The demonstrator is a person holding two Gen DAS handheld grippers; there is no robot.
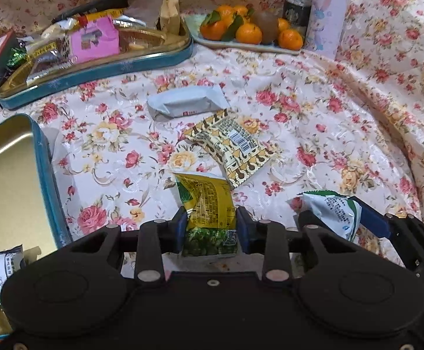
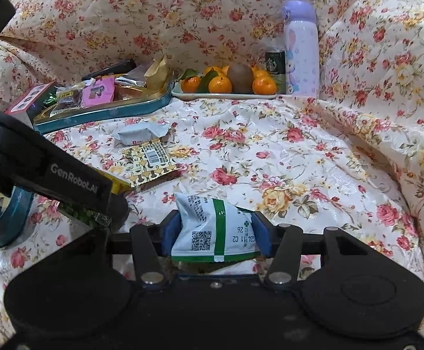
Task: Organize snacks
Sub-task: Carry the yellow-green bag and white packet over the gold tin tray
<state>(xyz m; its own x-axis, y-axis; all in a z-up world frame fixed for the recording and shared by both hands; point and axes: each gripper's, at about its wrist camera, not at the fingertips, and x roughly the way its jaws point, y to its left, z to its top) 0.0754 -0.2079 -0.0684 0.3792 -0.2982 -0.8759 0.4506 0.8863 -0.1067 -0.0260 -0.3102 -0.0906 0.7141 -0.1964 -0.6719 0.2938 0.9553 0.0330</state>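
Near the table's front edge, with both jaws pinching packets, green-pea packet (image 1: 207, 213) left, white-green packet (image 2: 215, 230) right: lift level, carry to empty tin (image 1: 41, 175).

yellow-green pea packet (image 1: 209, 215): upright, clamped | white-green packet (image 2: 215, 230): clamped | patterned packet (image 1: 235, 145), white packet (image 1: 187, 103): flat on cloth

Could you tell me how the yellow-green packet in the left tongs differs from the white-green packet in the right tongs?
The yellow-green packet has a clear window showing green snacks; the white-green packet is opaque with a QR code. The first looks flatter, the second puffier. Both are pinched between blue pads, in the left tongs and right tongs.
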